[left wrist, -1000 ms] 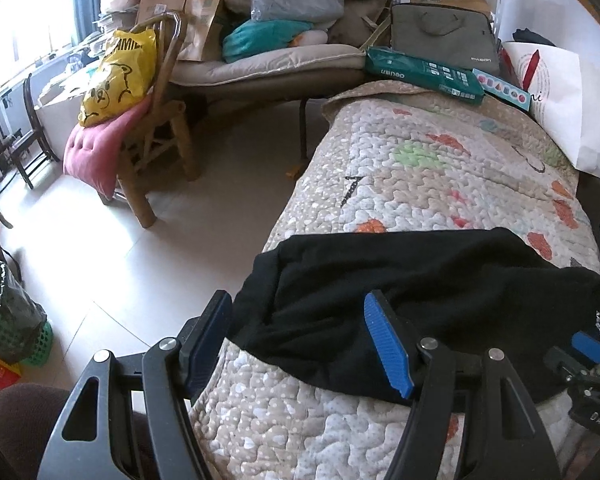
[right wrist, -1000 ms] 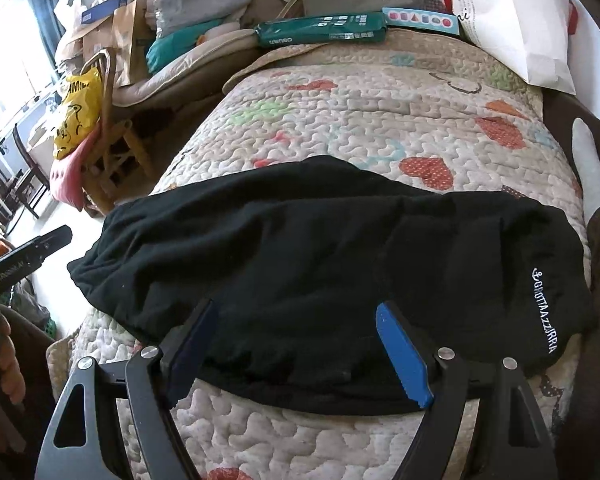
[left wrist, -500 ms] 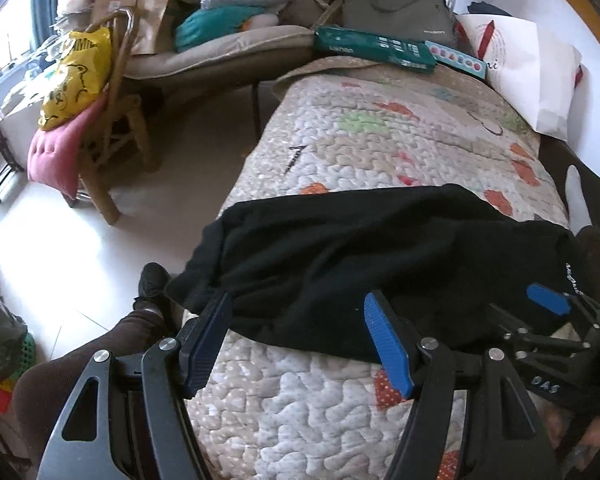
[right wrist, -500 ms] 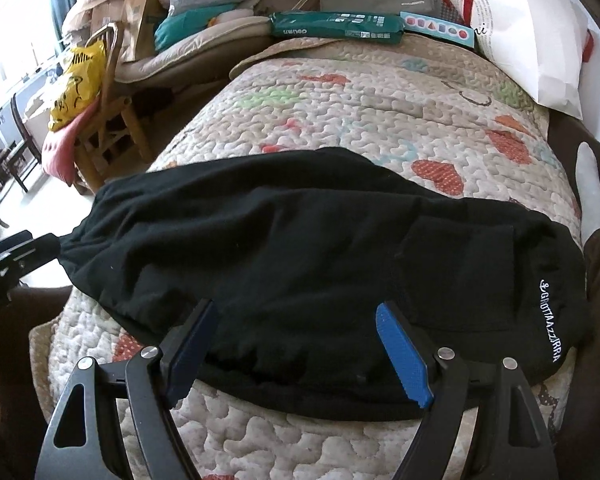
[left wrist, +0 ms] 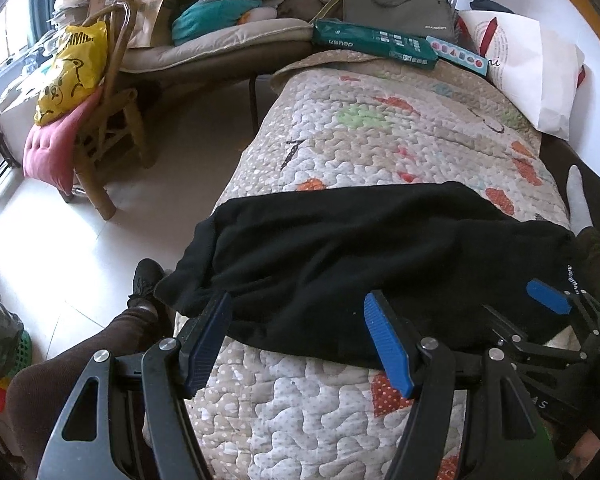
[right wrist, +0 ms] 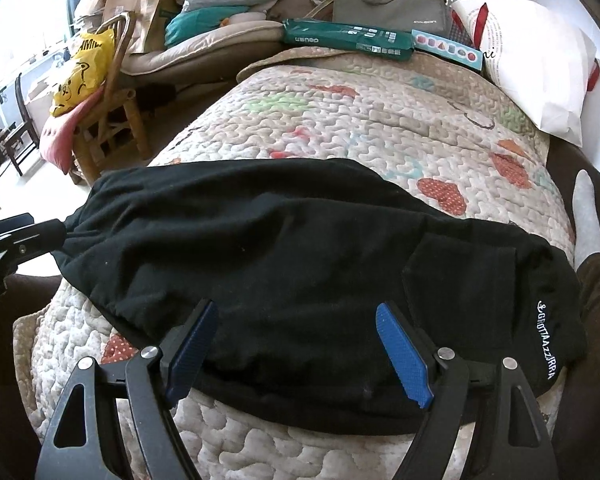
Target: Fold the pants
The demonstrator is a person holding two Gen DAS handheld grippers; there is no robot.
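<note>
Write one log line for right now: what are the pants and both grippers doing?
pants: black, lying across quilt | left gripper: jaws open, at near hem, empty | right gripper: jaws open, at near hem, empty | fold: not started

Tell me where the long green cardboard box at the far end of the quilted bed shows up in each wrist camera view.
Left wrist view: the long green cardboard box lies top centre-right, beyond the quilt.
Right wrist view: the same box lies top centre, slightly left of that.
Shared landmark: the grey laptop bag stands just behind it in both.
</note>
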